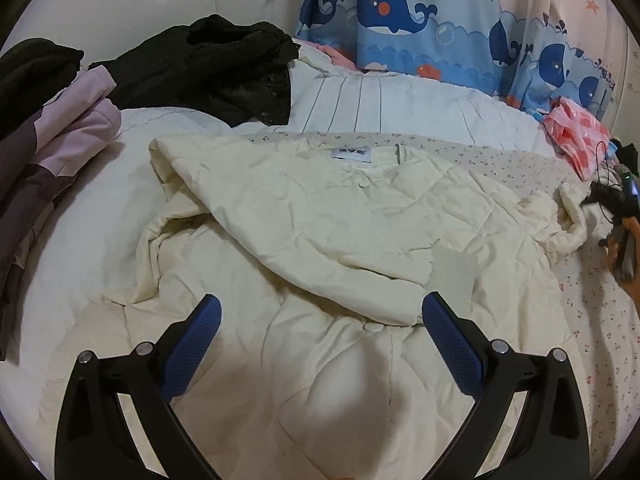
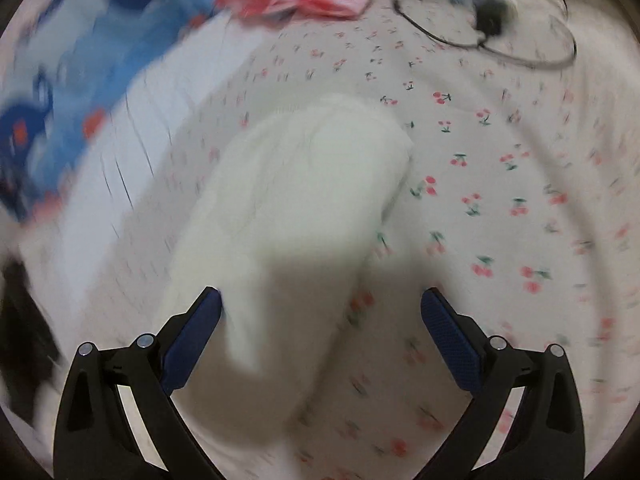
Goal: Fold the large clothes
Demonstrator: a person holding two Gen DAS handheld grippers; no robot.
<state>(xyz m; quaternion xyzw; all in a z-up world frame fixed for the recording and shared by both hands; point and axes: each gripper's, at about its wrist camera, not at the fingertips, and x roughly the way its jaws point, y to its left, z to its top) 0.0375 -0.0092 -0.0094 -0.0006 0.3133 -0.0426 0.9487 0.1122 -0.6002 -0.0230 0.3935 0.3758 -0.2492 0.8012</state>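
A large cream padded coat lies spread on the bed, collar label at the far side, with one sleeve folded across its front. My left gripper hovers open above the coat's lower front, near a round button. In the right wrist view, which is motion-blurred, the coat's other sleeve stretches over the cherry-print sheet. My right gripper is open, the sleeve lying between its blue fingers. At the right edge of the left wrist view, the right gripper's body and a hand show beside the sleeve's cuff.
Black garments and a purple-grey garment are piled at the far left. A striped white duvet and a whale-print curtain lie behind. A pink-red bag and a black cable sit at the right.
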